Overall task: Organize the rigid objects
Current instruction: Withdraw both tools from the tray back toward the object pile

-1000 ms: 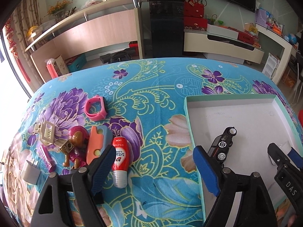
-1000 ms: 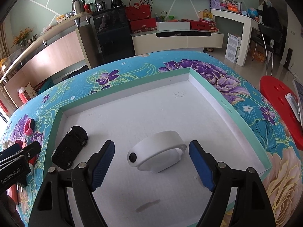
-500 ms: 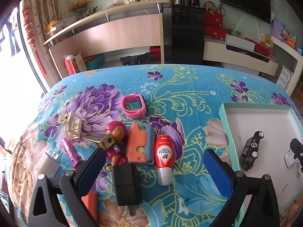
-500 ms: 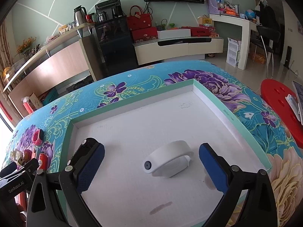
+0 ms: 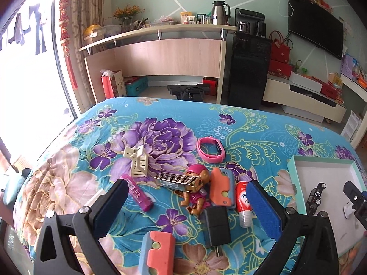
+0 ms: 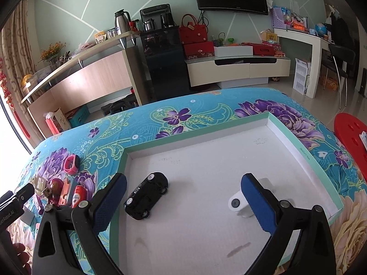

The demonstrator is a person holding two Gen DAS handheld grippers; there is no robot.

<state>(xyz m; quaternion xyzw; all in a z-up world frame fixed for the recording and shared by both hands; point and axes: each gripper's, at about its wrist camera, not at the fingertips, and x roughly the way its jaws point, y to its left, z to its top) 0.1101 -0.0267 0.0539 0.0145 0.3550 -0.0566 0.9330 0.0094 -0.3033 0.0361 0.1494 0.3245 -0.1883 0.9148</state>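
Observation:
My left gripper [image 5: 186,184] is open and empty above a cluster of small things on the flowered cloth: a pink toy figure [image 5: 195,192], a black charger [image 5: 216,226], a red tube [image 5: 243,202], an orange-and-blue piece [image 5: 221,190], a gold bar [image 5: 177,180], a purple stick [image 5: 138,192], a beige claw clip [image 5: 137,160] and a pink watch band [image 5: 211,152]. My right gripper [image 6: 183,181] is open and empty over the white tray [image 6: 302,151]. In the tray lie a black toy car [image 6: 146,197] and a white band [image 6: 236,202], partly hidden behind the right finger.
A second orange-and-blue block [image 5: 158,254] lies nearest the left gripper, and a white adapter [image 5: 96,198] sits behind its left finger. The tray's rim [image 5: 296,176] stands at the right of the cluster. A red stool [image 6: 351,133] is beyond the table's right edge.
The left gripper swung left from the tray to the cluster, and its jaws widened. The right gripper opened wider and drew back from the white band, which stays in the tray.

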